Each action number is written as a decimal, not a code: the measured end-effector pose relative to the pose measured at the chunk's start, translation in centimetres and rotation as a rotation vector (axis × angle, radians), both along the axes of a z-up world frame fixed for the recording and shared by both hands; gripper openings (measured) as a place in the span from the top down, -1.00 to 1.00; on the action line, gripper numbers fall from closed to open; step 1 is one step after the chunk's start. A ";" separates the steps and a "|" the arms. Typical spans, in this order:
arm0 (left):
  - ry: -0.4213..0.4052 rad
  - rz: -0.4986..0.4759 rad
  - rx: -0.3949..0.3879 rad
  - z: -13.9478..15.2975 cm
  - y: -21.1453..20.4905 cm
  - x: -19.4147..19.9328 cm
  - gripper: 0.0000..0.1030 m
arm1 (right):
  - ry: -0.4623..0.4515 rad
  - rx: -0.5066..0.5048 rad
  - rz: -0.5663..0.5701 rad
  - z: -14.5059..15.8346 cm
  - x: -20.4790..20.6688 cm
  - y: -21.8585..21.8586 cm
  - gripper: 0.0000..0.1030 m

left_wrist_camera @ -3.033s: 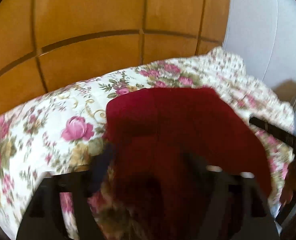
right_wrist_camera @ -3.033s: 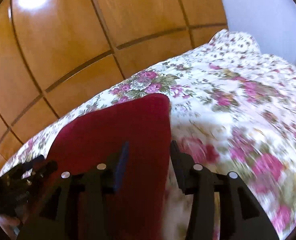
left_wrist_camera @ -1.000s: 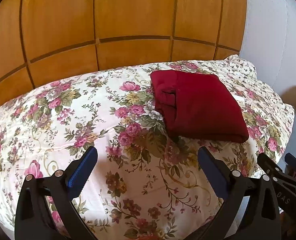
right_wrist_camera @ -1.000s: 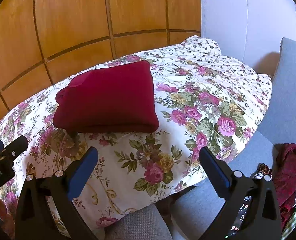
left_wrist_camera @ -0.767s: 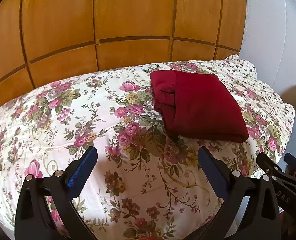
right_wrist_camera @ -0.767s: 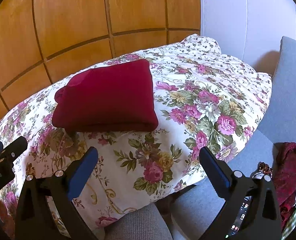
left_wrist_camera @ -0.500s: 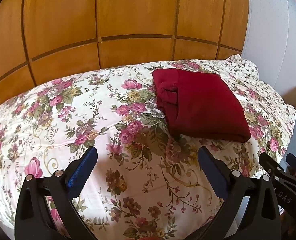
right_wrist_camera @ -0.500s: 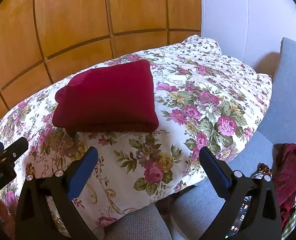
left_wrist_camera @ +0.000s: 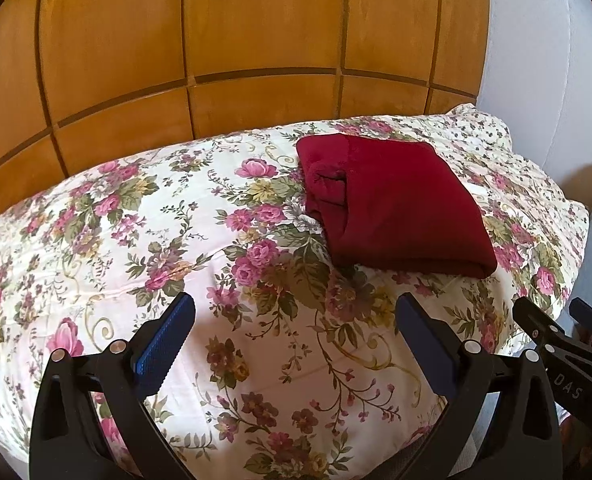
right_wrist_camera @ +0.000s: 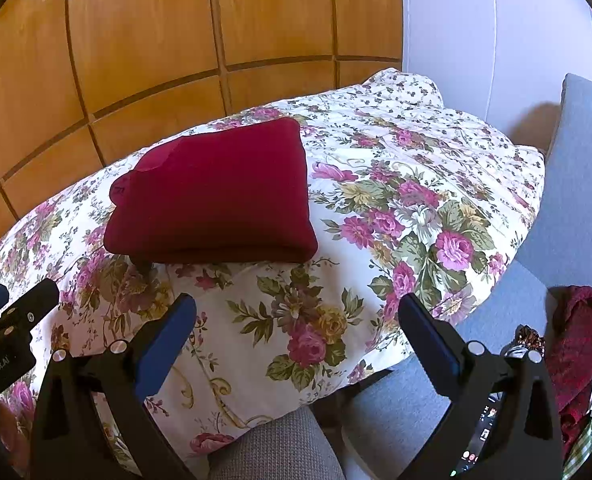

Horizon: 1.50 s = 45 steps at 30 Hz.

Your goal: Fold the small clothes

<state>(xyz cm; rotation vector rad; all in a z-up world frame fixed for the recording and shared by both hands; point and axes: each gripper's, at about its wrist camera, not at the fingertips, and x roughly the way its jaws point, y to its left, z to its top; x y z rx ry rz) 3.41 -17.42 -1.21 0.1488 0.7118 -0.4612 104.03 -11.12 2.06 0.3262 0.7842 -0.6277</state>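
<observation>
Resting folded on the flowered quilt (left_wrist_camera: 223, 280), the dark red garment (left_wrist_camera: 392, 208) lies at about one o'clock in the left wrist view and at eleven o'clock in the right wrist view, a neat rectangle with its thick folded edge toward the cameras. Both tools hang back from it: the left gripper (left_wrist_camera: 296, 340) and the right gripper (right_wrist_camera: 296, 340) each have their blue-padded jaws spread wide, holding nothing and well apart from the cloth. By my reading, this piece is finished, and the next move calls for fetching another item. Only the right wrist view shows where one might come from: a crumpled maroon cloth (right_wrist_camera: 580, 332) at four o'clock on the grey seat (right_wrist_camera: 576, 184). Only the left wrist view shows the garment's tucked side layers.
</observation>
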 end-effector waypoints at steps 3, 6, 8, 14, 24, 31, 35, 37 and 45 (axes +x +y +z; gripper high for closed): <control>0.004 0.006 -0.004 0.0 0.0 0.1 -0.92 | 0.002 0.005 0.003 -0.1 0.1 -0.1 -0.96; 0.004 0.006 -0.006 0.0 0.1 0.1 -0.92 | 0.006 0.008 0.005 -0.2 0.1 -0.2 -0.96; 0.002 0.006 -0.004 0.0 0.1 0.0 -0.92 | 0.004 0.006 0.006 -0.3 0.1 -0.1 -0.96; 0.003 -0.009 0.001 0.0 -0.3 -0.2 -0.92 | 0.006 0.017 0.006 -0.4 0.1 -0.2 -0.96; 0.011 -0.013 -0.027 0.2 -0.3 -0.3 -0.92 | 0.006 0.023 0.014 -0.5 0.2 -0.3 -0.96; 0.024 -0.030 -0.030 0.2 -0.7 -0.4 -0.92 | 0.005 0.021 0.014 -0.4 0.2 -0.3 -0.96; 0.026 -0.038 -0.033 0.2 -1.0 -0.6 -0.92 | 0.002 0.019 0.012 -0.4 0.2 -0.3 -0.96; 0.025 -0.039 -0.036 0.2 -0.9 -0.7 -0.92 | 0.006 0.022 0.013 -0.5 0.2 -0.3 -0.96; -0.033 -0.024 -0.006 0.0 -1.3 -1.6 -0.92 | 0.008 0.021 0.021 -0.6 0.2 -0.2 -0.96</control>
